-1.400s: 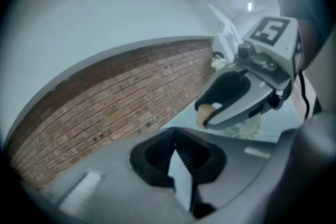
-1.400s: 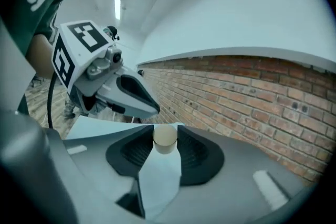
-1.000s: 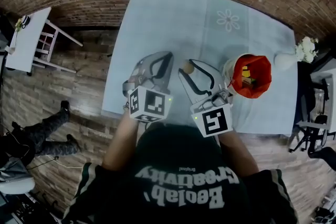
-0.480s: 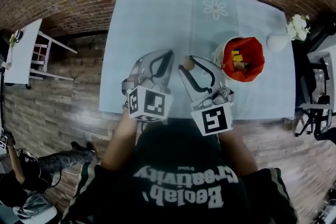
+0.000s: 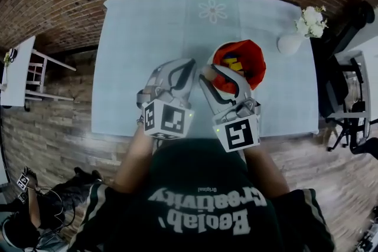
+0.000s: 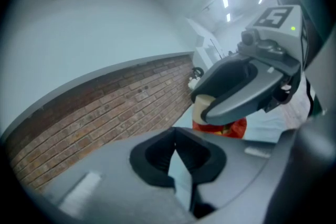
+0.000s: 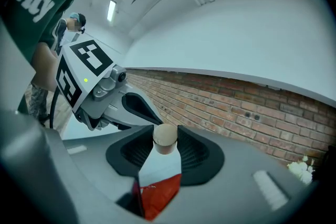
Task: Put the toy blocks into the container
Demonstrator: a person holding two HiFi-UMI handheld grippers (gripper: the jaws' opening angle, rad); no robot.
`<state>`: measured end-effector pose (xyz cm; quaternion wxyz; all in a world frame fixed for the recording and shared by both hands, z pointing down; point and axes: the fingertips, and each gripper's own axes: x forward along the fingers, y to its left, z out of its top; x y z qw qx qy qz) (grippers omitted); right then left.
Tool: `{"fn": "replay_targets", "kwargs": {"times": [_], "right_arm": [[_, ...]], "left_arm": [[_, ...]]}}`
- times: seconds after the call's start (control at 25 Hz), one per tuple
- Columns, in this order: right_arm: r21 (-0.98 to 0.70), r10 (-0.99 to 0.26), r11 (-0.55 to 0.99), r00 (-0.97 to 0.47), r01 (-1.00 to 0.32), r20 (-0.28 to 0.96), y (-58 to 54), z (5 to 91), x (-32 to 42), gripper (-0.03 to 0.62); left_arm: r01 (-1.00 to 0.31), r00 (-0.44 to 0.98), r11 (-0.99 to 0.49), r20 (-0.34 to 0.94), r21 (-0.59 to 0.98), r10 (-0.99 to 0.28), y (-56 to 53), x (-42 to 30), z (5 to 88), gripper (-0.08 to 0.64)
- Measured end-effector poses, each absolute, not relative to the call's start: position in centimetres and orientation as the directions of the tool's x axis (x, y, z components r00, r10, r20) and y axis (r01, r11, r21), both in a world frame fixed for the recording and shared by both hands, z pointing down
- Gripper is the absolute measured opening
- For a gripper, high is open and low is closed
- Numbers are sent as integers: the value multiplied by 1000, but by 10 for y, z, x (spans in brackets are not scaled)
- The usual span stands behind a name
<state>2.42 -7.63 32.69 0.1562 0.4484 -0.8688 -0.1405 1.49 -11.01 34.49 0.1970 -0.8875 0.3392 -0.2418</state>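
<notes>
**Round wooden block held at the red container's rim**

Head view: the right gripper (image 5: pixel 209 74) has its fingers clamped on a round pale wooden block (image 5: pixel 207 71). The block is just beside the near rim of the round red container (image 5: pixel 253 63). The container stands on the worktop (image 5: pixel 147 38), which is covered by a light blue cloth. A yellow toy block (image 5: pixel 233 60) lies inside the container. The left gripper (image 5: pixel 189 63) hangs close beside the right one. A white vase (image 5: pixel 288 44) of white flowers stands near the container.

Left gripper view: the fingers meet at their tips with nothing between them. The right gripper and its block show ahead, above the container.

Right gripper view: the block sits pinched between the fingertips, with the container's red below it.
</notes>
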Motion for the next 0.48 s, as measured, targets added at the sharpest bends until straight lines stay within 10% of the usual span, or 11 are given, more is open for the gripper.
{"fn": "replay_targets", "kwargs": {"times": [0.48], "right_arm": [[352, -840, 540, -517, -764, 166, -86, 348, 135, 146]], "left_arm": [[-497, 652, -702, 314, -510, -690, -113, 113, 365, 3]]}}
